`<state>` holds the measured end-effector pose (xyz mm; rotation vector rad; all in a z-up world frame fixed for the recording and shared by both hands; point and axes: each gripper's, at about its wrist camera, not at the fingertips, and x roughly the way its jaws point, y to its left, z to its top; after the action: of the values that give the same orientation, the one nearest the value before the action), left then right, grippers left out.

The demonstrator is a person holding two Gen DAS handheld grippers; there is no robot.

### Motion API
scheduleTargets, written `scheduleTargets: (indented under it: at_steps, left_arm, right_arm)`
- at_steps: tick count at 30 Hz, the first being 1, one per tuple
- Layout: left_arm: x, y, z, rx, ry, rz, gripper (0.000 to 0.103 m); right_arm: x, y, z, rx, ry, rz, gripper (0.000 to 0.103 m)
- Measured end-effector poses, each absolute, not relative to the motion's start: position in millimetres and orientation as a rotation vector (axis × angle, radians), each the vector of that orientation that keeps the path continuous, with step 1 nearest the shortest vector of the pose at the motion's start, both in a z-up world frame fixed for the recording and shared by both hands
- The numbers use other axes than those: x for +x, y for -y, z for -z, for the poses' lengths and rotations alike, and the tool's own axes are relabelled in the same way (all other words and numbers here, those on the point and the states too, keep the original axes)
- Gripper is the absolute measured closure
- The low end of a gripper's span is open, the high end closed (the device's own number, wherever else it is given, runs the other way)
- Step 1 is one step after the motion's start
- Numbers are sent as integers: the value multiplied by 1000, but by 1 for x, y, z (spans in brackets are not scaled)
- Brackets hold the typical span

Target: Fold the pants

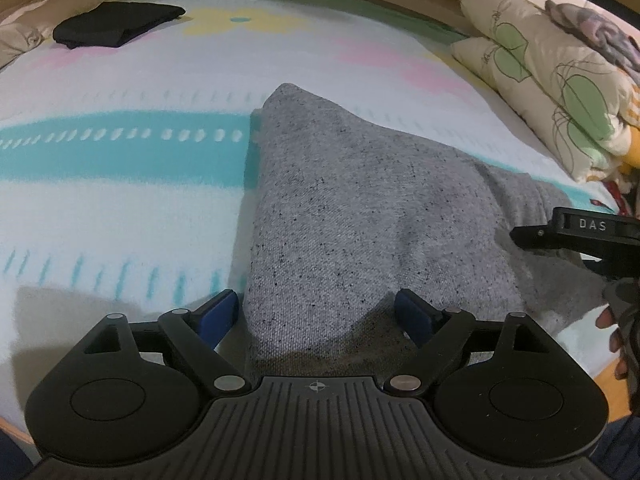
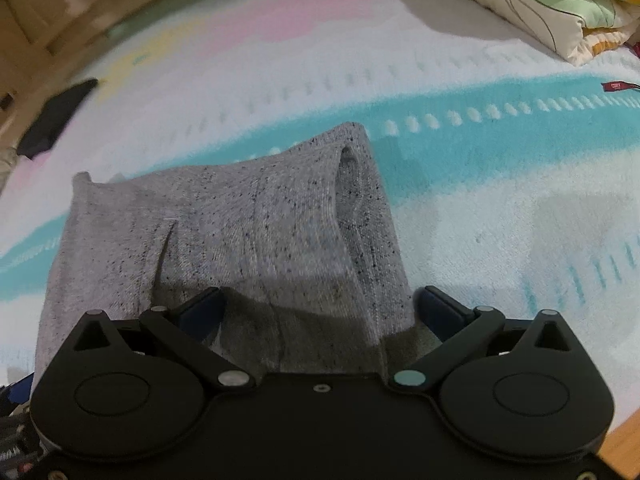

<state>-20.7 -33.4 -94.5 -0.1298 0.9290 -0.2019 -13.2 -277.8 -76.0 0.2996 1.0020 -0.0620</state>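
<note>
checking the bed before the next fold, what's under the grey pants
The grey pants lie folded on the pastel bedspread; its teal stripe runs in under them on both sides. What lies beneath the fabric itself, or between its layers, is covered and cannot be seen.

We see the pants (image 1: pixel 360 208) in the middle of the frame: soft grey knit cloth with tiny dark specks, a bit rough. The bed cover (image 1: pixel 120 200) under them looks fuzzy, like a towel. The left gripper (image 1: pixel 320 316) at the bottom is matt black plastic with shiny little metal pins and ribbed lines. The quilt (image 1: pixel 552 92) at the upper right is smooth, puffy cloth.
</note>
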Motion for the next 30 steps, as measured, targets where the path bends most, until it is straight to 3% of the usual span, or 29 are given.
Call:
scheduleTargets:
  at_steps: [6,10,16,26,30]
  left_arm:
    - [-19,30,94,-148,-939,212,18]
    - [-23,26,82,-105,-891,248,29]
    - [-19,-4,65,-141,-805,199,30]
    - [40,-14,98,-264,-975,323,31]
    - [51,-8,106,-259,-947,362,30]
  right_arm:
    - [-11,274,71,322,-1035,112,0]
    - [-11,274,72,328,-1031,121,0]
    - [-21,284,78,324,-971,21,0]
    - [-18,320,82,455,-944,-178,0]
    - [-18,329,87,570,-904,-251,0]
